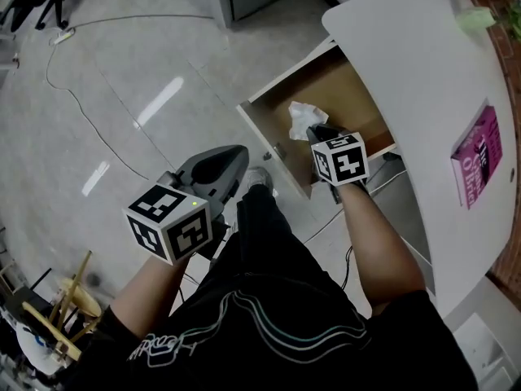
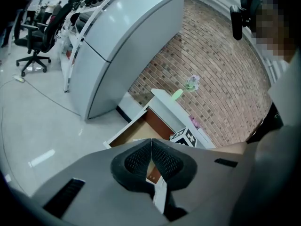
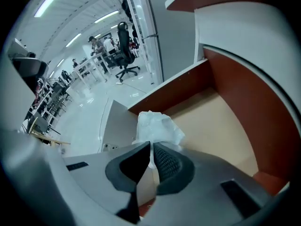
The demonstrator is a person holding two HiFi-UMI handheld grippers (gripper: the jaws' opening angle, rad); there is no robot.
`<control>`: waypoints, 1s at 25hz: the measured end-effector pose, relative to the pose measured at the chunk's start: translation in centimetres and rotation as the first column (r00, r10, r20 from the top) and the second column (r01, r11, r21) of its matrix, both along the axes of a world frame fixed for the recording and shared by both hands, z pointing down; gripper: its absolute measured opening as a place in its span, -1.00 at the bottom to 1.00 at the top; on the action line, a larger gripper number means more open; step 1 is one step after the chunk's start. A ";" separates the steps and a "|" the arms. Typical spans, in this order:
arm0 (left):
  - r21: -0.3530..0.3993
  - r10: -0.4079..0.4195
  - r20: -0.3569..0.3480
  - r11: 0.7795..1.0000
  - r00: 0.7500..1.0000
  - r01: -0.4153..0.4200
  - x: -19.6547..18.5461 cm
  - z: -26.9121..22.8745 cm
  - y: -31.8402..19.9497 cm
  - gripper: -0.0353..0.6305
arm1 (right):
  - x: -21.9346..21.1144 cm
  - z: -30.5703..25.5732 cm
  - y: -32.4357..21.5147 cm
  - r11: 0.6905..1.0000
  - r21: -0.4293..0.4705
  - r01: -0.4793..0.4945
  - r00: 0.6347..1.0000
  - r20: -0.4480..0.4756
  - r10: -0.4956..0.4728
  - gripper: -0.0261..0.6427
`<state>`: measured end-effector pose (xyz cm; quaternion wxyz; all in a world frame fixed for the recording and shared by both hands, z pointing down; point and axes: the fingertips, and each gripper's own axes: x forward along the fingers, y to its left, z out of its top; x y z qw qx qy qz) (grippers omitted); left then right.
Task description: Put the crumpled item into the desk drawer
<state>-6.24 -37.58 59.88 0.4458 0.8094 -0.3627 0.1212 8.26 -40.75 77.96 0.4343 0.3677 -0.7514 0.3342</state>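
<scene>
- Curving down the two o'clock side of the room, the white desk (image 1: 423,72) carries a pink book (image 1: 479,157) flat on its top, out toward three o'clock.
- Under the desk top, the drawer (image 1: 350,88) stands pulled out toward the person. What I can see of its wooden bottom is bare, so the opening step looks done.
- The left gripper (image 1: 238,153) hangs at about seven o'clock from the drawer, apart from it and over the floor (image 1: 146,72). Its jaws are pressed together with nothing between them.
- The right gripper (image 3: 151,147) reaches in over the drawer's front edge, its jaws pinching a fold of the paper.
- The crumpled paper (image 1: 301,120), a white wad, sticks out past the jaw tips toward twelve o'clock, above the near end of the drawer. I cannot tell whether it touches the bottom.
- By my reckoning the job is nearly done: the wad is over the drawer but not yet let go. What remains is to lower it, spread the jaws and draw the hand out.
</scene>
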 end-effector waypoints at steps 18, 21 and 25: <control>-0.065 -0.100 0.014 0.993 0.995 0.101 -4.1 3.8 -1.2 -0.82 | 0.2 9.2 -0.1 0.974 -0.228 -0.007 0.995 -0.100 -0.016 -0.76; -0.069 -0.109 0.009 0.992 0.994 0.110 -4.4 3.7 -1.2 -0.82 | 0.5 8.9 -0.3 0.970 -0.237 -0.049 0.995 -0.092 0.027 -0.73; -0.056 -0.100 0.010 0.993 0.995 0.100 -4.4 2.8 -0.8 -0.82 | 0.9 7.6 -0.4 0.972 -0.217 -0.090 0.994 -0.085 0.073 -0.27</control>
